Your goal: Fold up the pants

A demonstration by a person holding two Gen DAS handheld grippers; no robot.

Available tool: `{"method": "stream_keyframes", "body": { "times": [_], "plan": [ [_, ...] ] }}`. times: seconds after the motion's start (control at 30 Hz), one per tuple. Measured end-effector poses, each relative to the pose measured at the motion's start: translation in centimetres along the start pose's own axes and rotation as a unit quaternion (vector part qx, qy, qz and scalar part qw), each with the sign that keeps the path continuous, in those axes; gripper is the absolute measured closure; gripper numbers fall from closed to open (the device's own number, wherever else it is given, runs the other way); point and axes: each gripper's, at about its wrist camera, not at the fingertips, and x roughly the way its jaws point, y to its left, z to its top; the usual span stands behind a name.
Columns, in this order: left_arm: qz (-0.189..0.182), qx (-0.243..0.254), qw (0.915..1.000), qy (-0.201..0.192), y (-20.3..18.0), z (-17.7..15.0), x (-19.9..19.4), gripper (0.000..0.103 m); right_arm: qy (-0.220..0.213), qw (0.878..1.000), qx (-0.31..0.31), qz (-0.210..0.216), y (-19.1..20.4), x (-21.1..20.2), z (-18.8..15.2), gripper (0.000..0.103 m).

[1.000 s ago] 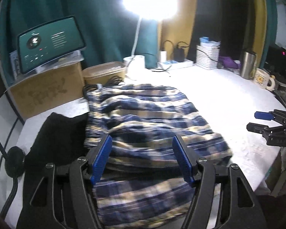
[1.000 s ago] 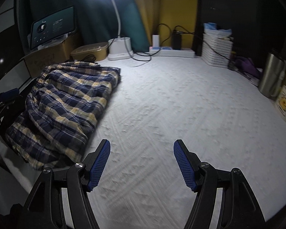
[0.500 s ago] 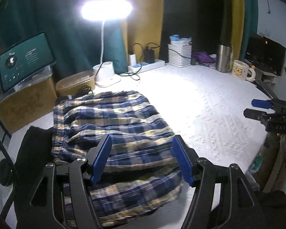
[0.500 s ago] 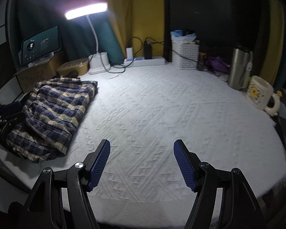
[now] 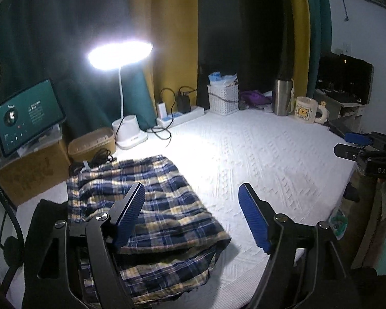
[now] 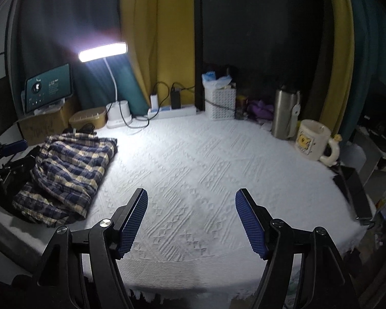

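1. Plaid pants [image 5: 151, 213] lie folded in a rumpled stack at the left edge of a surface covered by a white textured cloth [image 5: 257, 159]. Their near edge hangs toward the rim, partly hidden behind the left gripper's frame.
2. The left gripper [image 5: 191, 215] hovers over the pants' right edge. Its jaws are spread and have just been opening wider, with nothing pinched between them.
3. The right gripper [image 6: 191, 219] hovers over bare cloth, well apart from the pants [image 6: 69, 172]. Its jaws are spread and hold nothing.
4. A dark garment [image 5: 46, 221] beside the pants is mostly cut off behind the left gripper; what it is cannot be told.
5. A glaring desk lamp [image 5: 119, 54] washes out its own head. Text on the tablet [image 5: 25, 118] is too small to read.
6. A steel flask [image 6: 285, 113] and a cream mug [image 6: 312, 141] stand at the far right.
7. Compared with a second ago, both views have pulled back and risen: the pants look smaller and lower in frame, and more of the curtains shows.
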Motion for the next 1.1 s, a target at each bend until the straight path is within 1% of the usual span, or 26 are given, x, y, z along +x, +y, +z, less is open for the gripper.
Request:
{"method": "stream_keyframes", "body": {
  "times": [0.23,0.33,0.47,0.6,0.67,0.77,0.83,0.97,1.03,1.1],
  "plan": [
    [-0.008,0.007,0.9993,-0.035,-1.2,1.4,-1.9,0.027,-0.033,0.999,0.0,-0.015,-0.6,-3.2,1.1,0.026],
    [-0.009,0.006,0.9986,-0.053,-1.4,2.0,-2.9,0.023,-0.047,0.999,-0.003,-0.02,-0.7,-4.5,1.7,0.025],
    [-0.005,0.004,0.9971,-0.075,-1.6,2.8,-4.4,0.022,-0.065,0.998,-0.006,-0.023,-0.6,-6.2,2.4,0.024],
    [0.002,0.009,0.9953,-0.097,-2.0,3.5,-5.8,0.021,-0.086,0.996,-0.004,-0.027,-0.4,-7.9,3.1,0.016],
    [0.003,0.008,0.9946,-0.104,-1.9,3.7,-6.3,0.02,-0.098,0.995,-0.004,-0.03,-0.2,-8.8,3.5,0.015],
    [0.006,0.003,0.9935,-0.114,-1.9,3.9,-7.1,0.015,-0.113,0.993,-0.007,-0.033,0.2,-10.1,4.1,0.014],
    [0.007,0.002,0.9922,-0.125,-1.9,4.0,-7.8,0.006,-0.124,0.992,-0.009,-0.037,0.4,-10.9,4.4,0.012],
    [0.015,-0.01,0.9876,-0.156,-1.4,4.4,-9.5,0.004,-0.144,0.989,-0.009,-0.039,1.1,-12.5,5.2,0.01],
    [0.022,-0.02,0.9858,-0.165,-1.0,4.6,-10.2,0.001,-0.155,0.987,-0.012,-0.04,1.4,-13.2,5.4,0.008],
    [0.036,-0.032,0.9841,-0.171,-0.7,4.7,-10.6,0.001,-0.166,0.985,-0.011,-0.042,1.6,-13.9,5.7,0.004]
  ]
}}
